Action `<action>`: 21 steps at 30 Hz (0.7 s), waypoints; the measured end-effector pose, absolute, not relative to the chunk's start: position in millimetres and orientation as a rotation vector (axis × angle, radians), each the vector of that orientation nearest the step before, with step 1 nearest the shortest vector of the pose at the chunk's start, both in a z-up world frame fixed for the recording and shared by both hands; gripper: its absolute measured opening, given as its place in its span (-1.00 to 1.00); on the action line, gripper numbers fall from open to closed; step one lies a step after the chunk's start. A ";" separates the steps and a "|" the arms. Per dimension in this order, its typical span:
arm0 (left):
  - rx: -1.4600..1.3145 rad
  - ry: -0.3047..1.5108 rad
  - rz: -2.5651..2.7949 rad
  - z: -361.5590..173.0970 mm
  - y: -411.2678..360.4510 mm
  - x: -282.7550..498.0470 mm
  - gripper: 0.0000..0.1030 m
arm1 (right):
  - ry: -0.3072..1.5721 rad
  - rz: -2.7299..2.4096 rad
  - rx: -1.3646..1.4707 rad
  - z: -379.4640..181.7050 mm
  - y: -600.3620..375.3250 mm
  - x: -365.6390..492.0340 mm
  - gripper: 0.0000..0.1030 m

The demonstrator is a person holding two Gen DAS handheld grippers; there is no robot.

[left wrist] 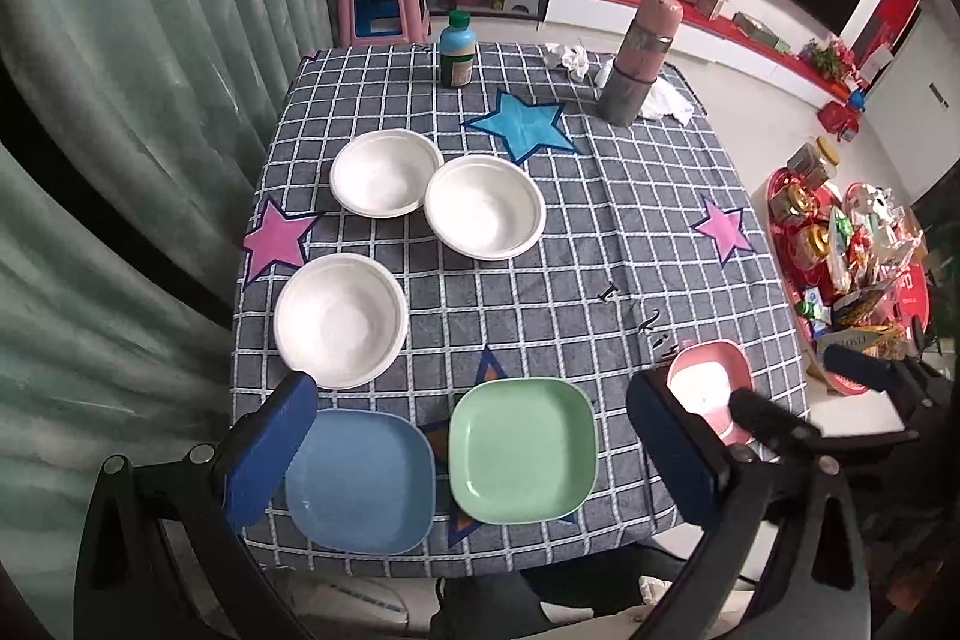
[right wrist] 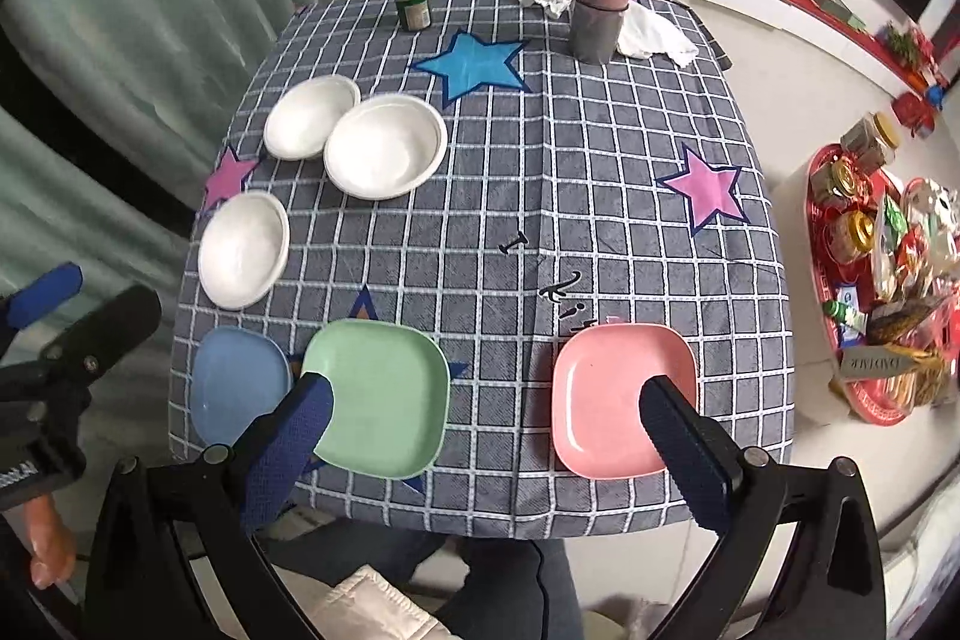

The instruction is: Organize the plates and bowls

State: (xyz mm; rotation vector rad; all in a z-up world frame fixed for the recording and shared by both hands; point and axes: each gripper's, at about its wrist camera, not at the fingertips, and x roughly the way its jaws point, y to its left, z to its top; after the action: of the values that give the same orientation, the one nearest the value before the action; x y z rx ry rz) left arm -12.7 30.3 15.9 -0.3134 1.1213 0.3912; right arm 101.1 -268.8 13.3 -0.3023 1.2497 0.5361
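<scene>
Plainly, both tools are spread wide with nothing between their blue pads. The left tool (left wrist: 468, 436) hangs over the near edge of the worktop (left wrist: 600, 244); its left finger overlaps the corner of the blue plate (left wrist: 360, 481), its right finger covers part of the pink plate (left wrist: 714, 388), and the green plate (left wrist: 523, 451) shows in the gap between them. Whether either pad touches a plate cannot be told. The right tool (right wrist: 486, 445) is likewise held apart, its left finger across the green plate (right wrist: 378, 397) and its right finger across the pink plate (right wrist: 618, 400), holding neither.

All three plates are square with rounded corners, glossy, lying flat in a row along the near edge; blue and green sit close, pink well apart to the right. Three round white bowls (left wrist: 342, 319) stand upright on the left half of the checked cloth, the two farther ones, (left wrist: 387, 172) and (left wrist: 485, 207), touching or overlapping at the rims.

Farther back stand a green-capped bottle (left wrist: 458, 49), a pink-and-grey flask (left wrist: 642, 58) and crumpled white tissue (left wrist: 570, 58).
</scene>
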 end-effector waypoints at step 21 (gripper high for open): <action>-0.205 1.449 0.363 -105.5 44.8 -3.7 0.99 | 1.541 0.479 -0.285 -106.8 -259.7 93.5 1.00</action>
State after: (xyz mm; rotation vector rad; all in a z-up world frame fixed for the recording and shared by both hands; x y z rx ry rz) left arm -3.7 44.8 -105.5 -0.2055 1.4493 0.3626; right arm 93.5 -259.7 -106.8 -0.2855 1.5412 0.4790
